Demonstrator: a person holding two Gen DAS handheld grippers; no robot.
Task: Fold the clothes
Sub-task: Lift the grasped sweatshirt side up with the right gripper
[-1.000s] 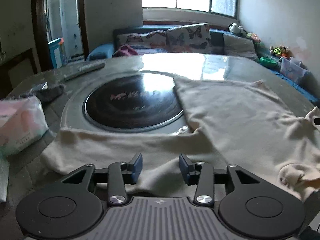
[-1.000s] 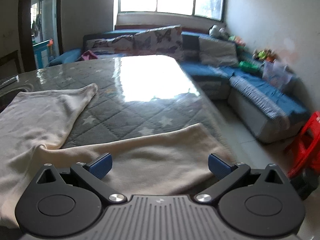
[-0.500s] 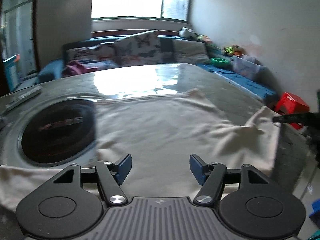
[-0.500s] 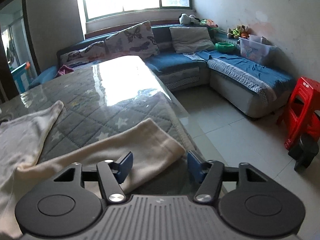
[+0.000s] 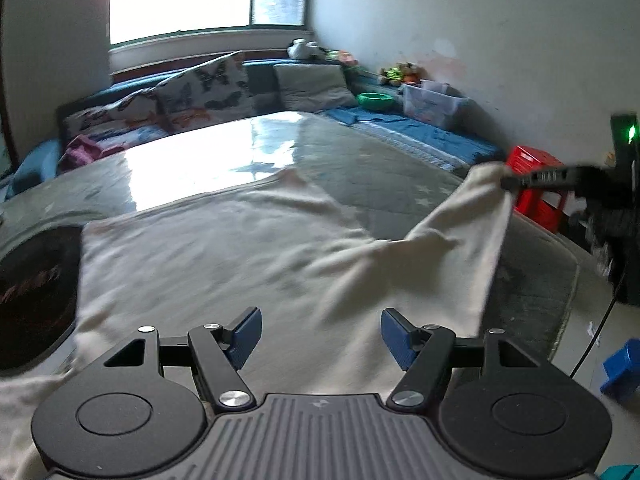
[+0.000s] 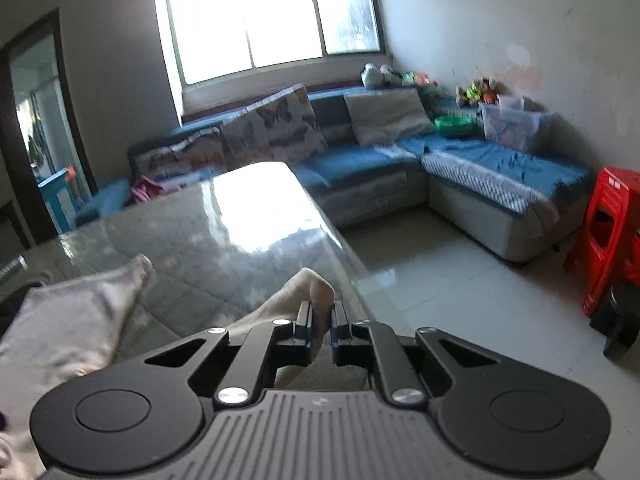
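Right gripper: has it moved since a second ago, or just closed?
Yes. The right gripper has closed on the cream garment's sleeve end and risen: the table edge sits lower in its view, and the sleeve hangs lifted.

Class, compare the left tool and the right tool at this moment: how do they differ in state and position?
The left tool is open and empty, low over the cream garment; the right tool is shut on its sleeve end, lifted near the table edge. Both have blue pads.
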